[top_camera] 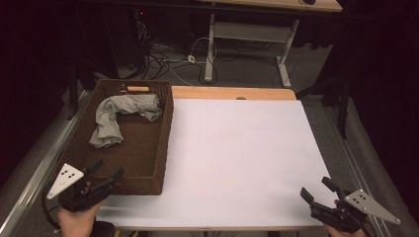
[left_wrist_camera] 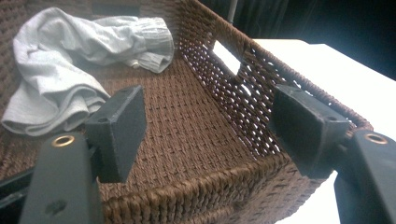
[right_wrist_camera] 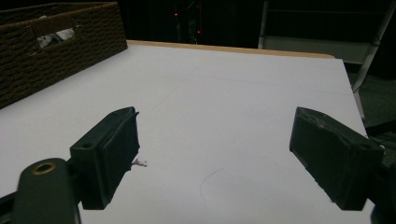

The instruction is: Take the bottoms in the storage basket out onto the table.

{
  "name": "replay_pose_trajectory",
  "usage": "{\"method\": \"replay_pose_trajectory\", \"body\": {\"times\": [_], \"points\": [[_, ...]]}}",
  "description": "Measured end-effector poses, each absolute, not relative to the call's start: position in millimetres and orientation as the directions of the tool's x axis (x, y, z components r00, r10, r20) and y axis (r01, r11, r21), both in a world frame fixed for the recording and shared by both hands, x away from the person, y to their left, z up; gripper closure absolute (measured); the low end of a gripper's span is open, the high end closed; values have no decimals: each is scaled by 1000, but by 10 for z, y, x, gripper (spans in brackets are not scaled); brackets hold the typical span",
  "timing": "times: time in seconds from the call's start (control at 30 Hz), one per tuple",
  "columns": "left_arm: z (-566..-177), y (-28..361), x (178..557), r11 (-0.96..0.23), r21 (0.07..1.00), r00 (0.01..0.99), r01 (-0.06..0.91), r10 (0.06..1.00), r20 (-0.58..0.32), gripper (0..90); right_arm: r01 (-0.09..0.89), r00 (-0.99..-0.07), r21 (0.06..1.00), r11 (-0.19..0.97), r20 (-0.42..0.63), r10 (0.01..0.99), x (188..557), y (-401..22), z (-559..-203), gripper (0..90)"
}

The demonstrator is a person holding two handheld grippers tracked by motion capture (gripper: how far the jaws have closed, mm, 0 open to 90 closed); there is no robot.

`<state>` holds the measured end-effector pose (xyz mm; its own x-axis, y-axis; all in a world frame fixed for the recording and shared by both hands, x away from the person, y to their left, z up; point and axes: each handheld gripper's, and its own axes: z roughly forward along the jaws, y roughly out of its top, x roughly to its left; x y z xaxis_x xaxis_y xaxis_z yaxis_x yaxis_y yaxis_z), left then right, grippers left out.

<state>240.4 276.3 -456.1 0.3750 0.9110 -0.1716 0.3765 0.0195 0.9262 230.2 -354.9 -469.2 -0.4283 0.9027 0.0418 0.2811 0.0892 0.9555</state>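
A brown wicker basket (top_camera: 165, 143) stands on the left of the white table (top_camera: 237, 158). Inside it lies a crumpled grey cloth (top_camera: 118, 116), toward the far end; in the left gripper view the grey cloth (left_wrist_camera: 60, 70) lies at the upper left of the basket (left_wrist_camera: 224, 70). My left gripper (top_camera: 108, 169) hovers at the basket's near edge, jaws wide apart with nothing between them; the left gripper (left_wrist_camera: 210, 126) points into the basket. My right gripper (top_camera: 316, 188) is at the table's near right corner, open and empty; the right gripper (right_wrist_camera: 215, 154) sits above bare table.
The basket (right_wrist_camera: 56, 51) is seen from the side at the far left of the right gripper view, with a handle cut-out. A wooden table edge (top_camera: 232, 92) runs along the back. Beyond it are desk legs (top_camera: 210, 49) and cables on the floor.
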Motion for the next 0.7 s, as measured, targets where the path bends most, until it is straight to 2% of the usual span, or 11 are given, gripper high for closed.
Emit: {"method": "replay_pose_trajectory", "body": {"times": [0.33, 0.7], "points": [[-4517, 2746, 2391, 15, 938, 384, 346, 910, -156, 266, 281, -436, 955, 96, 38, 899, 2303, -3543, -4694, 164], [-4470, 2726, 2416, 13, 933, 370, 361, 916, -156, 266, 284, -438, 953, 104, 33, 898, 2305, -3534, -4696, 164]]}}
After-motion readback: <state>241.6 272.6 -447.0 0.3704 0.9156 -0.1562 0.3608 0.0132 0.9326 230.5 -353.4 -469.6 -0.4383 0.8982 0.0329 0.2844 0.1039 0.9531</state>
